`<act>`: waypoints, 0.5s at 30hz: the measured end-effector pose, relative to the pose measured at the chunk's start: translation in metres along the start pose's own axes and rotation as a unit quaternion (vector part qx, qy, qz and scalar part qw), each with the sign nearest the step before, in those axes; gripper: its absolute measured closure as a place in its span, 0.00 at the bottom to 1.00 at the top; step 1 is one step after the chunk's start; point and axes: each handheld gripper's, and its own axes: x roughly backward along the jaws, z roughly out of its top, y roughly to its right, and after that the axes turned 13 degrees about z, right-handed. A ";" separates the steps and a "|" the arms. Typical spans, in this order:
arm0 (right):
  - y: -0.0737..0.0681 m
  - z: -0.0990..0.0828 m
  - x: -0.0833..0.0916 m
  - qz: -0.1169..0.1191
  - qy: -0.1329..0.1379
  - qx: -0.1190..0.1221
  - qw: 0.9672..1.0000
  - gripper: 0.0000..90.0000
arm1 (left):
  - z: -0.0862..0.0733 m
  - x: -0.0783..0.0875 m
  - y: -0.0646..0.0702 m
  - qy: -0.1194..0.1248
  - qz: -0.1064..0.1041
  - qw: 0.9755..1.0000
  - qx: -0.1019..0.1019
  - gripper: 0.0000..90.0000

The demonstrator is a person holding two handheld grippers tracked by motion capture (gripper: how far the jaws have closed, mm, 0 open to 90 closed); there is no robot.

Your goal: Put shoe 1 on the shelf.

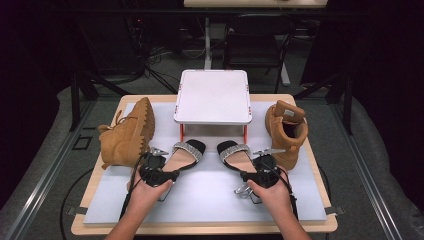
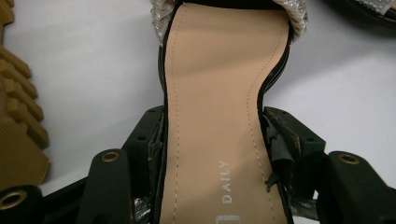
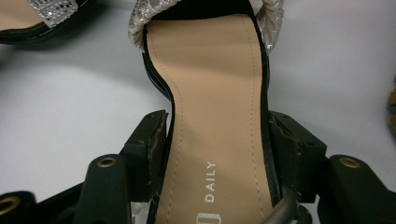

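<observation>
left gripper (image 1: 161, 165) fingers clamped on left sandal (image 1: 186, 154) at its waist | right gripper (image 1: 256, 167) fingers clamped on right sandal (image 1: 237, 155) | both sandals on the worktop (image 1: 210, 200) before the white stand (image 1: 213, 96) | grasps done, lifting and placing apparently left

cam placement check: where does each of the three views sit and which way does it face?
High view: above the person's side, looking forward and down on the table; forearms and both hands show.
Left gripper view: rides the left gripper, along its jaws clamping the left sandal.
Right gripper view: same on the right gripper and right sandal.
Both gripper views share both sandals.
</observation>
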 end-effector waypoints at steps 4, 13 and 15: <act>-0.005 0.005 -0.006 -0.011 0.003 -0.004 1.000 0.45 | 0.008 -0.005 0.008 0.001 0.012 1.000 0.009 0.48; -0.013 0.014 -0.021 -0.014 0.011 -0.004 1.000 0.45 | 0.018 -0.016 0.018 -0.001 0.027 1.000 0.013 0.48; -0.013 0.016 -0.023 -0.014 0.015 -0.008 1.000 0.45 | 0.020 -0.019 0.020 -0.002 0.035 0.999 0.014 0.48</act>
